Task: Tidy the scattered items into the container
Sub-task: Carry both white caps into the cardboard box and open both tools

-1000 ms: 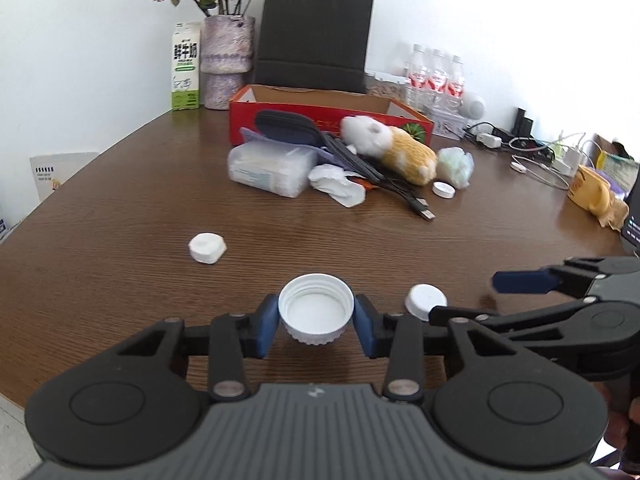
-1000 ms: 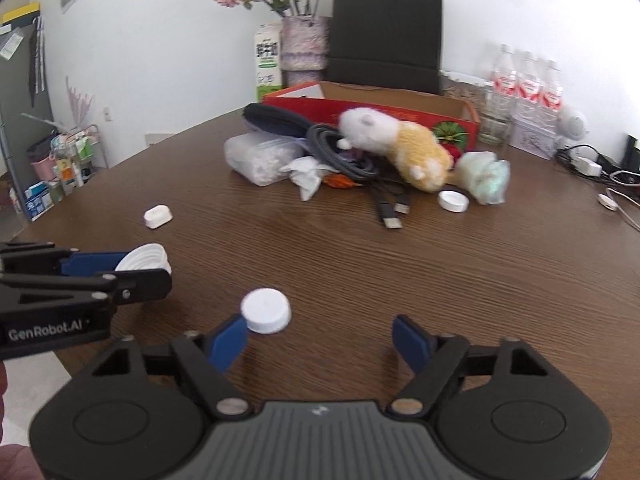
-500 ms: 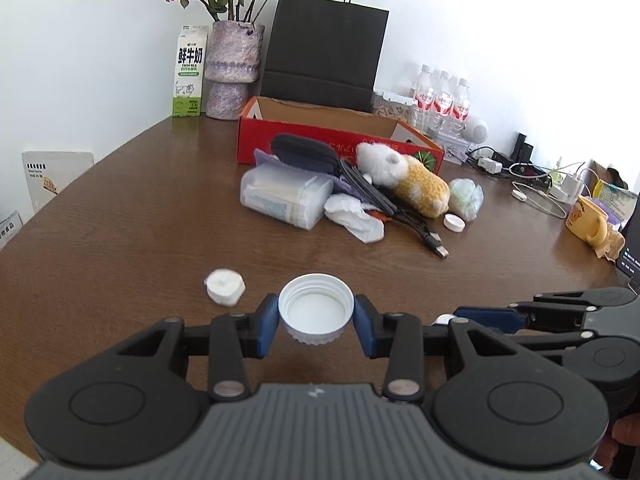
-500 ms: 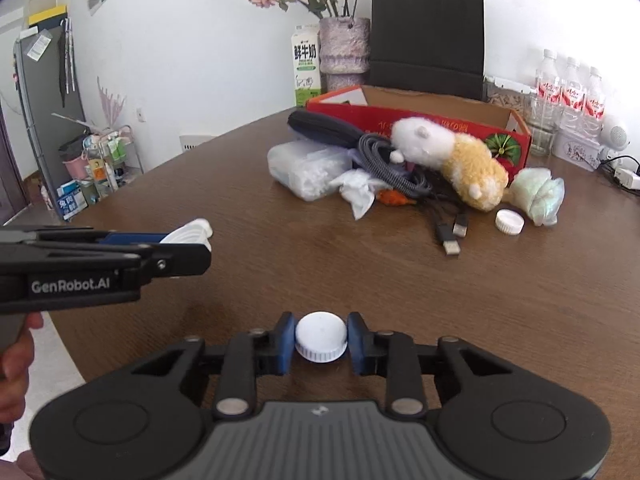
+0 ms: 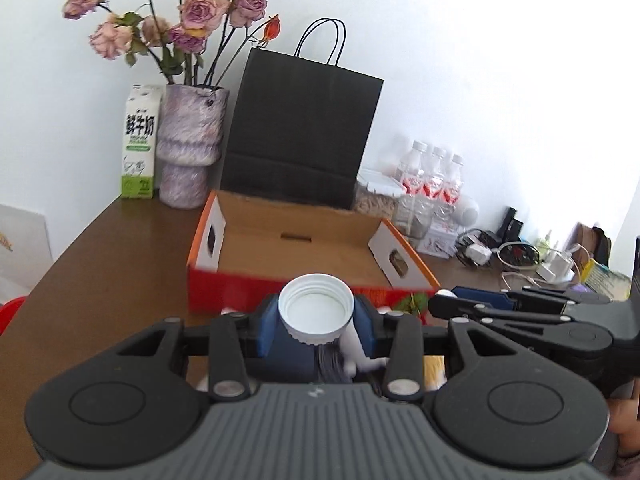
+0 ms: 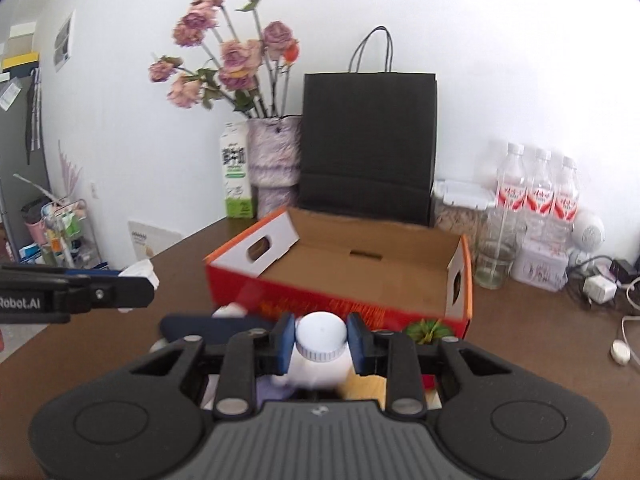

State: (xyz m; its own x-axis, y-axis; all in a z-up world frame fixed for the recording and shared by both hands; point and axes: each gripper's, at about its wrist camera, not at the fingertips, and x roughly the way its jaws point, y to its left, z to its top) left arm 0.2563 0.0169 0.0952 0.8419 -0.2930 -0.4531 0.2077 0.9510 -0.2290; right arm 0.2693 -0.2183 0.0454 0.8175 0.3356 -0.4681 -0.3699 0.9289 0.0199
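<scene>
We have 2 caps in the air and none in the box yet. Our left gripper is clenched on a wide white cap, open side toward the camera, and our right gripper is clenched on a smaller white cap, closed top showing. Both hang just short of the near red wall of the cardboard box, which sits at 12 o'clock from each gripper.

The box floor looks bare in both views, so we judge the task barely begun: these 2 caps must be carried over the wall and let go. Below our grippers we catch blurred bits of the pile: something white, something yellow, a dark blue object and a green-topped item against the box front. All of that seems left to do.

The table is dark brown wood. At 12 o'clock behind the box stands a black paper bag; at 10 o'clock a vase of faded roses and a milk carton; at 2 o'clock 3 water bottles and a tangle of chargers. The wall is plain white.
</scene>
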